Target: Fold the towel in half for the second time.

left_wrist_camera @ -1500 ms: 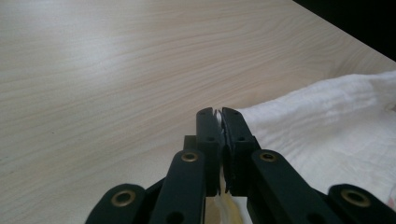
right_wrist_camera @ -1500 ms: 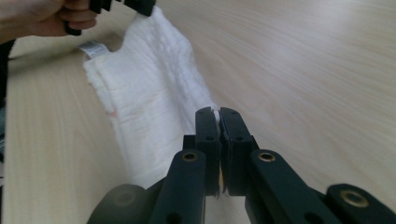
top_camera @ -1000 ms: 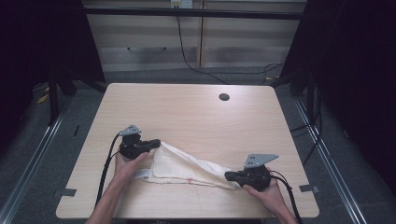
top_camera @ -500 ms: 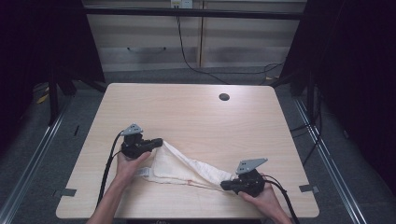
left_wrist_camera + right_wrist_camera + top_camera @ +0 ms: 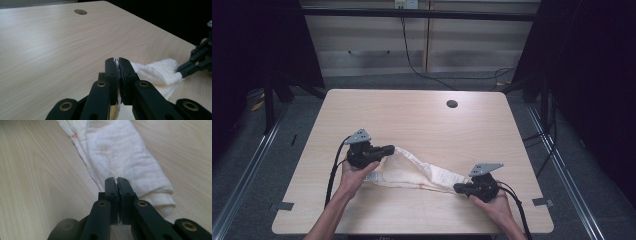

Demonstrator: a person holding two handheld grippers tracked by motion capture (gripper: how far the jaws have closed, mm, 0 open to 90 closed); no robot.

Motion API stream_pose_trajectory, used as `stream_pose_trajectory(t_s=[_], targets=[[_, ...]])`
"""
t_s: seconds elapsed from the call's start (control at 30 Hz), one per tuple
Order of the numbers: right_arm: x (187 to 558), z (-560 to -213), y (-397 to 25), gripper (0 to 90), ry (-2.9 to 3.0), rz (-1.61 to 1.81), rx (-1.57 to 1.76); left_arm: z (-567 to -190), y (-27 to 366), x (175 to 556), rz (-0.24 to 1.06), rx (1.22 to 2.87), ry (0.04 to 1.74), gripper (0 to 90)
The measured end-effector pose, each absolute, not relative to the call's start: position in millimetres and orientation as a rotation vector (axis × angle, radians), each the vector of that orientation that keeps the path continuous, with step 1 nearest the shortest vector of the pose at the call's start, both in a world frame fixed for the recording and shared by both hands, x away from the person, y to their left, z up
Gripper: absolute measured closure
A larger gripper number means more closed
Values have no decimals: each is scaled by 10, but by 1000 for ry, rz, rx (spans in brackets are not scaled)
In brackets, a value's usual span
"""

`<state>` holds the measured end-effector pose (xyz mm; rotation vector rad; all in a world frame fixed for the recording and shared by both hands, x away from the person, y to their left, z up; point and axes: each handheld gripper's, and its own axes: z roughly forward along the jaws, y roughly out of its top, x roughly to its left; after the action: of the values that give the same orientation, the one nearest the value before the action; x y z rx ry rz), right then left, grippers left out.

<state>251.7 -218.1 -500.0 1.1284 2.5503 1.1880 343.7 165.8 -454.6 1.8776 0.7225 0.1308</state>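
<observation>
White cloth (image 5: 412, 170) is lying stretched across the table (image 5: 422, 120), strung between both grippers. The left gripper (image 5: 388, 149) is pinching one end with jaws pressed tight; the right gripper (image 5: 457, 188) is clamping the opposite end just ahead of its tips.

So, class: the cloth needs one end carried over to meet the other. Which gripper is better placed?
Probably the right gripper: it pinches the cloth at its thin, free end near the table front edge, while the left gripper anchors the bulkier end.

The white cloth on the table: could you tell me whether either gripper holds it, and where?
Both do: the left gripper pinches one end of the white cloth, the right gripper the opposite end.
</observation>
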Motion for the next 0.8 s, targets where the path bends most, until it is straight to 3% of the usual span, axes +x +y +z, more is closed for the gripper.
stream_pose_trajectory(t_s=[0.63,0.8], targets=[[2502,-5008,-2184,878,2530,1196,1164,-4767,1839,2875,73,2084,610,865],[2495,-5009,-2179,878,2526,1194,1156,-4897,1878,2873,64,2121,637,865]])
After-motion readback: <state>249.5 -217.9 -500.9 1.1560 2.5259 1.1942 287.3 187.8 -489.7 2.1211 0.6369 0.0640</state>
